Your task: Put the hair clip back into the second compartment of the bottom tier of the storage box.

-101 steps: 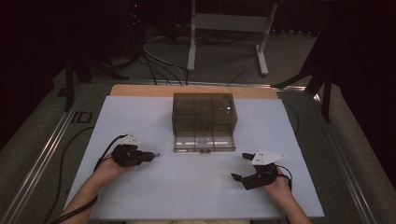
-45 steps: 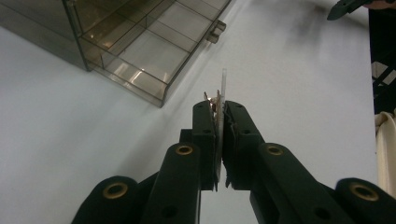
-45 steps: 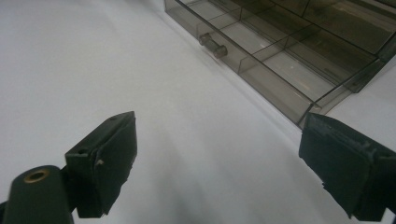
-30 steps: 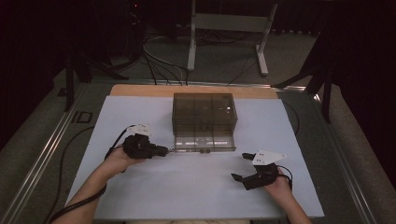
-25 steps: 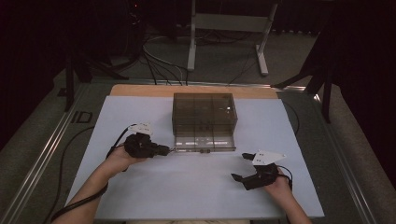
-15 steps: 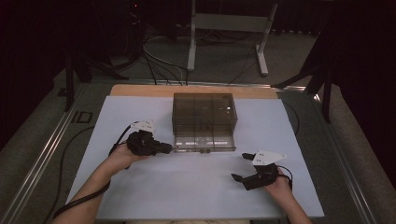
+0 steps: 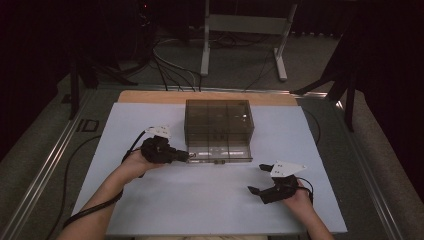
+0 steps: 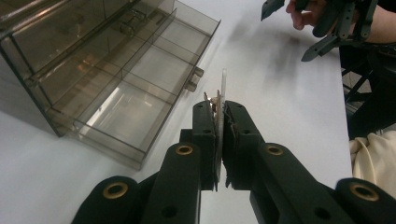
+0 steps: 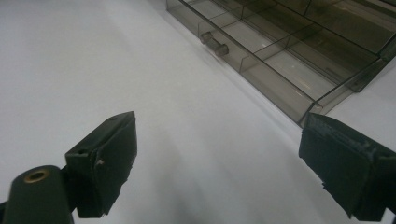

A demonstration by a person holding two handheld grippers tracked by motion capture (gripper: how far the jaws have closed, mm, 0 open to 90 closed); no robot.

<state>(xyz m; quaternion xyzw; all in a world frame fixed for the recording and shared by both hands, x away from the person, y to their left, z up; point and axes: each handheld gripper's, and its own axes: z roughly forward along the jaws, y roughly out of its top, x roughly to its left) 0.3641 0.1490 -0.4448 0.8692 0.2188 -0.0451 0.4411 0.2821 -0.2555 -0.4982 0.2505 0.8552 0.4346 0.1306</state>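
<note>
My left tool point(image 8: 219, 140) pinches a thin, stiff, clear plastic strip point(image 8: 222, 93) edgewise; it looks light and slippery, so I keep my hold low on it. My right tool point(image 9: 224, 163) gapes wide.

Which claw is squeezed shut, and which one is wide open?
The left claw is shut on a thin clear strip. The right claw gapes open, holding nothing.

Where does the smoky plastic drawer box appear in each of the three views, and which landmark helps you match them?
High view: the drawer box stands at the centre, on the table's far half.
Left gripper view: the box is upper left, beyond the thin strip pinched in the left hand-held gripper.
Right gripper view: the box is upper right.
Shared landmark: the white table cover beneath it, seen in all three.
</note>
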